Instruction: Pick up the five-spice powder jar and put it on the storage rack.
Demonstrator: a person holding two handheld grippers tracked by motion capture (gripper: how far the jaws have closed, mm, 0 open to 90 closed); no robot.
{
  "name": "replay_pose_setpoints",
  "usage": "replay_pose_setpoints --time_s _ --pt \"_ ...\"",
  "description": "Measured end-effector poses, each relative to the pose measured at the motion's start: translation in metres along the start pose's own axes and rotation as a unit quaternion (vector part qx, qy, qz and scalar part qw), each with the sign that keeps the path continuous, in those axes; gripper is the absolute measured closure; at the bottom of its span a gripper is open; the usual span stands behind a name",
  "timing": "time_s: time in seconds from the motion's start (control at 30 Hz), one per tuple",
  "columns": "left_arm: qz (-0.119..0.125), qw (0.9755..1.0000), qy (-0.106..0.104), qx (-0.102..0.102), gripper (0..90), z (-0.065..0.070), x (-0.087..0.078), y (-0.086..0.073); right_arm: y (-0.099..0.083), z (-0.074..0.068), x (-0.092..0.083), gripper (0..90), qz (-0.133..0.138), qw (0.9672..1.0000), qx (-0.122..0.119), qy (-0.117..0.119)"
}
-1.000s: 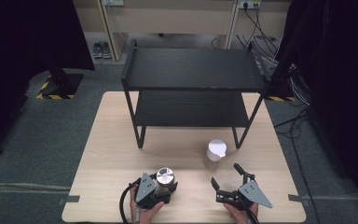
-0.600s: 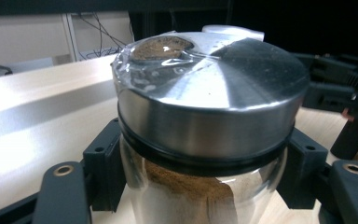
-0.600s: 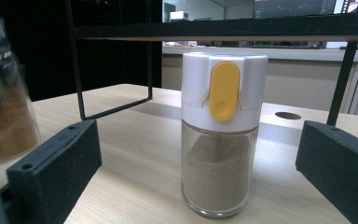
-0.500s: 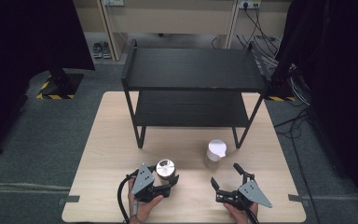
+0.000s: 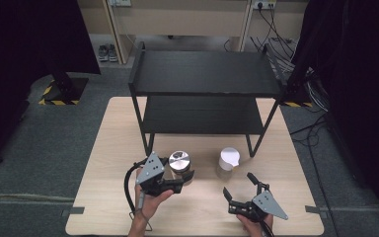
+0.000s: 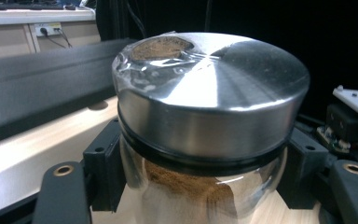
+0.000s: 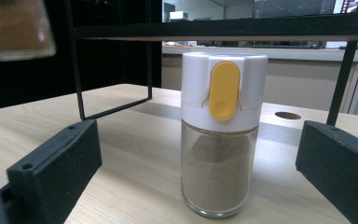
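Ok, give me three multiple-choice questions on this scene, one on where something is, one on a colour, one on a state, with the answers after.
1. Where does the shaker with the white cap stand?
A. on the top shelf
B. on the table in front of the rack
C. on the floor

2. What colour is the flap on the shaker's cap?
A. yellow
B. blue
C. red

3. How is the left gripper?
A. open, away from everything
B. shut on the jar
C. shut on the shaker

Answers: 1 B, it sits on the wooden table beside a leg of the black rack. 2 A, the right gripper view shows a yellow flap on the white cap. 3 B, its fingers press both sides of the jar under its metal lid.
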State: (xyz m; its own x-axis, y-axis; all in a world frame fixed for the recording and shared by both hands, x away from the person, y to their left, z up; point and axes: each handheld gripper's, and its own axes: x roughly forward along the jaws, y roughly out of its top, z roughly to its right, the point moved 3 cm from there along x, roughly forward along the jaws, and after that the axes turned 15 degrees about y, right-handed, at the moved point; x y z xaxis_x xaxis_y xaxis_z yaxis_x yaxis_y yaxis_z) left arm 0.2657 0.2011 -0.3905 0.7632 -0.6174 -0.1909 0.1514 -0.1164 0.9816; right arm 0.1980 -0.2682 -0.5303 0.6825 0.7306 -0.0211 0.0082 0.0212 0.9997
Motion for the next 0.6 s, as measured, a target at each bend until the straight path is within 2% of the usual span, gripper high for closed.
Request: replay_pose_setpoints --time_s 0.13,0.43,0.6 --pt "-0.004 0.9999 -0.004 0.013 30.3 0.0 0.006 0.014 0.0 0.0 0.0 0.4 0.0 1.0 0.0 0.001" --pt "0.0 0.9997 -0.018 0.014 30.4 -0.006 0.012 0.034 0.0 0.0 0.0 0.4 0.001 1.0 0.0 0.002" --pt "0.003 0.9996 -0.018 0.02 30.3 -0.009 0.012 0.053 0.0 0.001 0.0 0.4 0.001 1.0 -0.001 0.002"
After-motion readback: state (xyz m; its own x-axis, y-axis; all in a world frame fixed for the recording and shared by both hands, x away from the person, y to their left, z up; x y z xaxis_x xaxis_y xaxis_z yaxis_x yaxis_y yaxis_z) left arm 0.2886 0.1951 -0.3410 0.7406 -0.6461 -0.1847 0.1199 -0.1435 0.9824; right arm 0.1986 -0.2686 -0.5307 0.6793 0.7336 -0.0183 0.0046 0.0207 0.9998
